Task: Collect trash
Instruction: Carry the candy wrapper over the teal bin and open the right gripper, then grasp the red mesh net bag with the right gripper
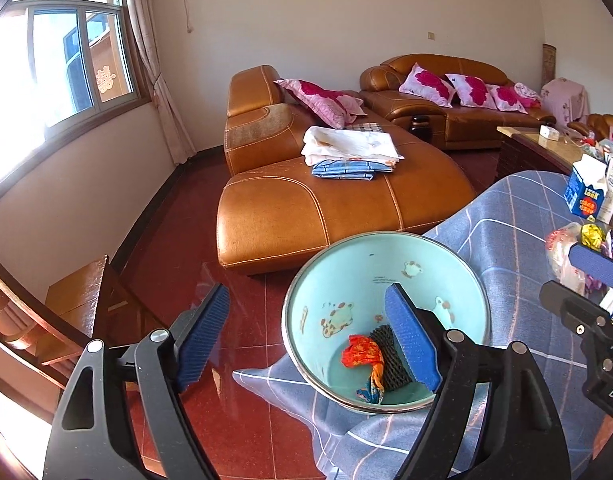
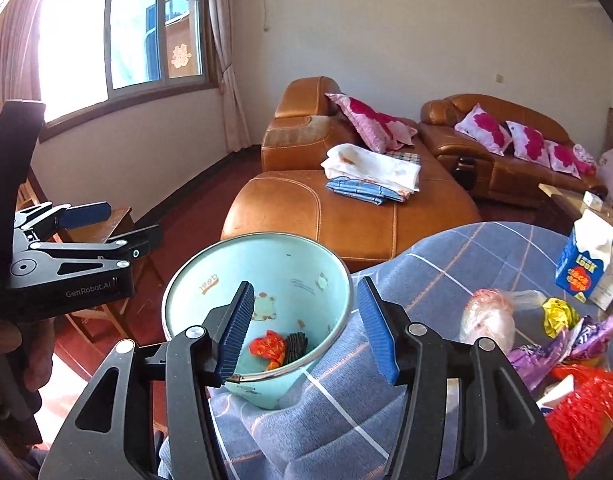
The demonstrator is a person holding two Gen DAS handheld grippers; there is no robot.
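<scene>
Both the left gripper (image 1: 306, 344) and right gripper (image 2: 306, 332) hold their jaws wide, empty, above the bin (image 2: 306, 264).

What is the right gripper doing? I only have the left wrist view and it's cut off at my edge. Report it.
Observer: The right gripper is open and empty. One finger shows in front of the bin's opening, the other over the blue cloth.
Operator: Name the trash nearest it that I can't see.
Observer: A red net bag lies on the cloth at the near right, with purple wrappers just beyond it.
Operator: Now check my left gripper from the side.
Observer: The left gripper is open with nothing between its jaws, and it sits left of the bin.
</scene>
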